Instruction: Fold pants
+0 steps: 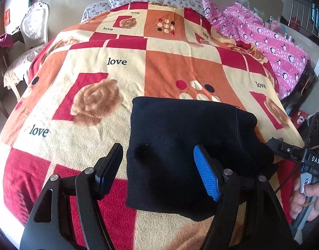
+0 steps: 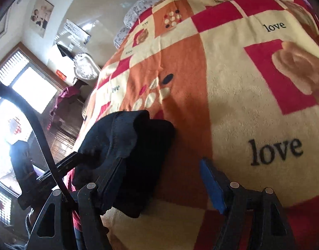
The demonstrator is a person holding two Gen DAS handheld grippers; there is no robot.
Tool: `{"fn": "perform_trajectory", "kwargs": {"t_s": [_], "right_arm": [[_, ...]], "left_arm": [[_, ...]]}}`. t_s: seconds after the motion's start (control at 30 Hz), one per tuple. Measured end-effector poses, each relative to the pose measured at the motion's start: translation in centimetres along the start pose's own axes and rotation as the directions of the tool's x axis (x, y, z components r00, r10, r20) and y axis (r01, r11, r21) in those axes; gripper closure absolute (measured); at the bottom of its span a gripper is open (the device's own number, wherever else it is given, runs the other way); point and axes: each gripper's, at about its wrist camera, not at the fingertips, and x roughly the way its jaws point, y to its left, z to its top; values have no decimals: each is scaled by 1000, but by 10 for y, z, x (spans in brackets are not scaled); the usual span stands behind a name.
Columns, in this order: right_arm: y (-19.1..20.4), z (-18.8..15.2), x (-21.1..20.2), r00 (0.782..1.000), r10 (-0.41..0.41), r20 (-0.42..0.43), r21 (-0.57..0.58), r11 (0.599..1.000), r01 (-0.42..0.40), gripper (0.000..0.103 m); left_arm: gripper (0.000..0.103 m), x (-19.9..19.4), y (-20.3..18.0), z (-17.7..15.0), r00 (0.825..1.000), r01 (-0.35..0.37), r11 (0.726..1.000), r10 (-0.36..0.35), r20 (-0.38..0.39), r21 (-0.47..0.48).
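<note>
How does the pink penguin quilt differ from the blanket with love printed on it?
The pink penguin quilt lies bunched along the bed's far right side; the love blanket is spread flat over most of it. The quilt shows small penguins on pink; the blanket has red, orange and cream squares with roses. Only the blanket bears the folded black pants. Both are bedding.

The near end of the black pants (image 1: 180,145) is hidden behind the left gripper (image 1: 159,173). The hand (image 1: 307,200) at the right edge is cut off. The wall pictures (image 2: 41,15) are too blurry to make out.
</note>
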Motion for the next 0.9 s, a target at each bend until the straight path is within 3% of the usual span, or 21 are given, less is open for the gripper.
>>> {"fn": "perform_trajectory", "kwargs": {"t_s": [0.07, 0.23, 0.33, 0.43, 0.5, 0.6, 0.7, 0.8, 0.9], "right_arm": [[0, -1, 0, 1000, 6, 15, -2, 1000, -6, 32], [-3, -4, -3, 1000, 0, 27, -37, 999, 1, 32], [-4, -7, -3, 999, 10, 41, -46, 999, -9, 31], [-2, -8, -5, 999, 27, 30, -53, 998, -25, 30], [-3, -7, -4, 996, 85, 12, -11, 996, -85, 30], [-6, -8, -3, 980, 197, 17, 79, 977, -197, 30], [-1, -7, 1, 984, 176, 11, 68, 982, -176, 30], [11, -7, 11, 990, 128, -51, 10, 992, -127, 30], [11, -7, 14, 979, 193, -62, 52, 980, -190, 30]], "left_arm": [[32, -7, 5, 1, 1000, 7, 1000, -6, 26, -17], [32, -37, 34, 9, 979, 26, 998, -13, 203, -62], [32, -25, 63, 15, 983, 25, 993, -3, 186, -120], [32, 5, 89, 13, 987, 131, 965, -105, 124, -226], [32, 27, 95, 9, 962, 271, 916, -265, 61, -296], [32, 53, 94, -1, 882, 441, 807, -471, 24, -394], [31, 54, 88, -1, 866, 481, 799, -496, 56, -362], [31, 54, 87, 0, 857, 501, 791, -510, 74, -351], [30, 52, 85, 0, 857, 507, 795, -508, 89, -334]]}}
